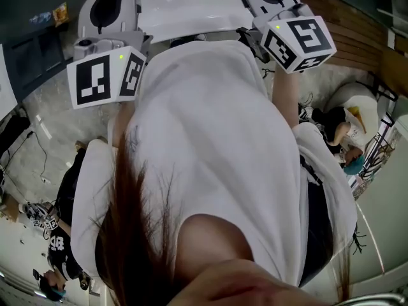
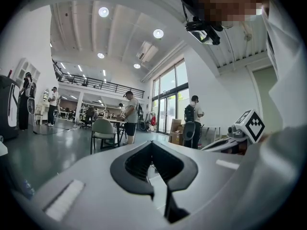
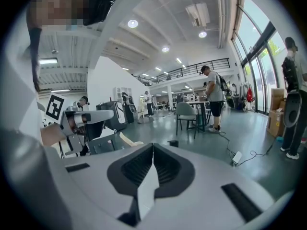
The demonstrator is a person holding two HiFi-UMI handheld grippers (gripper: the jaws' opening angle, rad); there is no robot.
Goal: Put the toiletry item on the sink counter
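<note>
The cube (image 1: 105,78) of the left gripper (image 2: 151,143) is patterned in black-and-white squares, as is that of the right gripper (image 3: 152,145). Both bodies are coloured pale grey, the pads (image 2: 136,164) black. A white shirt (image 1: 204,139), brown hair (image 1: 137,234) and a dark grey-green floor (image 2: 48,152) are seen.

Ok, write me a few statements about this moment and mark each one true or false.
1. The left gripper is shut and empty. True.
2. The right gripper holds a bottle. False: it is shut, with nothing between its jaws.
3. A chair shows in the left gripper view. True.
4. The person's shirt is black. False: it is white.
</note>
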